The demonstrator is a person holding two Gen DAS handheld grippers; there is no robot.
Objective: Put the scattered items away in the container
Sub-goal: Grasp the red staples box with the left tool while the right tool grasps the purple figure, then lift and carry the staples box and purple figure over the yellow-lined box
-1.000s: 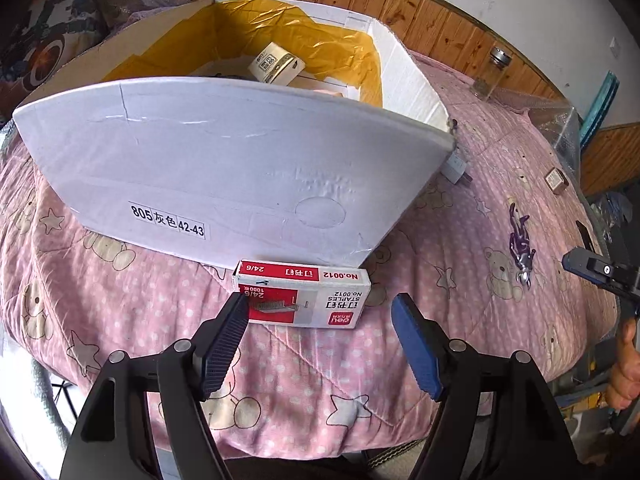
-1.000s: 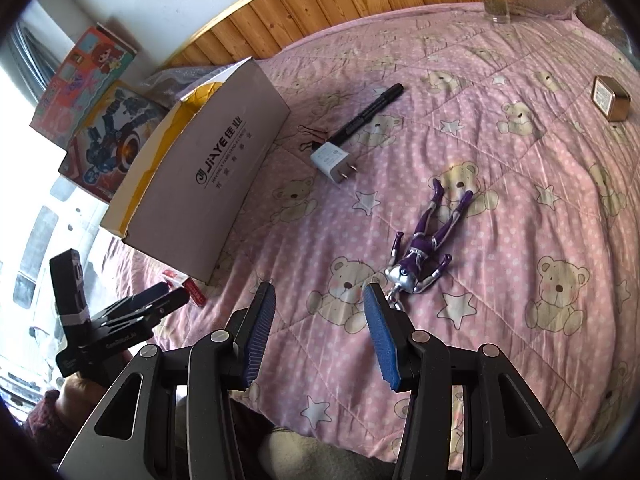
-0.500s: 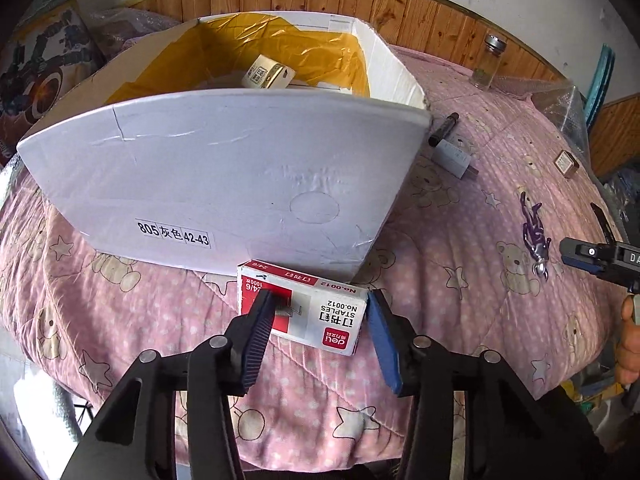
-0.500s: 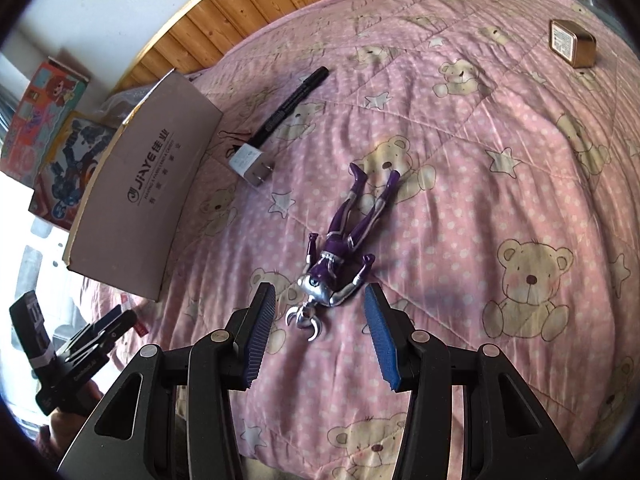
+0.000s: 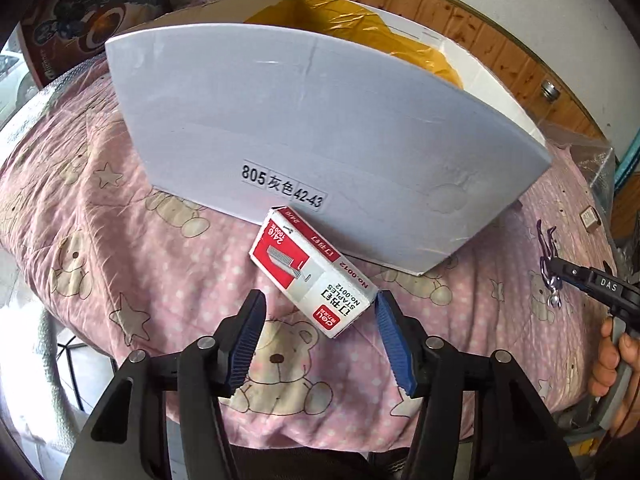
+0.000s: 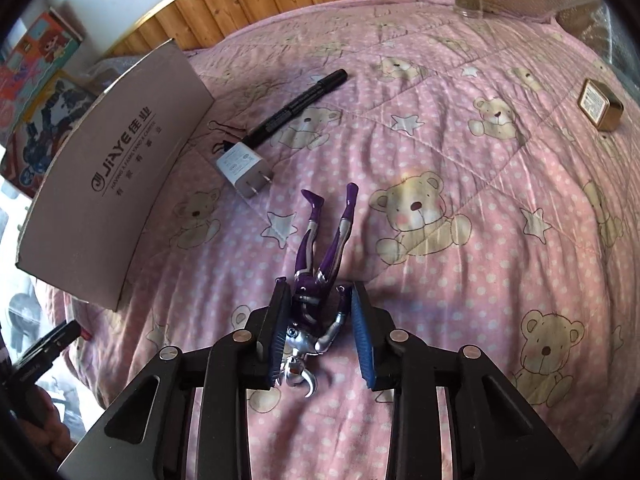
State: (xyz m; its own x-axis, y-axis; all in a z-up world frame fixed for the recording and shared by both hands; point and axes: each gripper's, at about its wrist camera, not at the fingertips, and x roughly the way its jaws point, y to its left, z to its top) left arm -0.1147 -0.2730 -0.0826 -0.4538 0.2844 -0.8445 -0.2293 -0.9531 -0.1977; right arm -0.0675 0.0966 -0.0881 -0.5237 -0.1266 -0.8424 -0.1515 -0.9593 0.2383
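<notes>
- Box point(image 5: 320, 132) wall stands just behind the staple carton point(image 5: 314, 270); left gripper point(image 5: 320, 340) spread, one pad touching the carton's corner.
- Right gripper point(image 6: 320, 328) spread around the figure point(image 6: 320, 268); bare quilt point(image 6: 500, 260) beyond the box.

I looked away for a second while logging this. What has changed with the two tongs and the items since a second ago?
The right tongs came forward over the purple figure, and their jaws now straddle its torso, not clearly clamped. The staples box has turned askew, one corner against a finger of the left tongs, which narrowed, then reopened. The cardboard box, marker and charger stayed put.
</notes>
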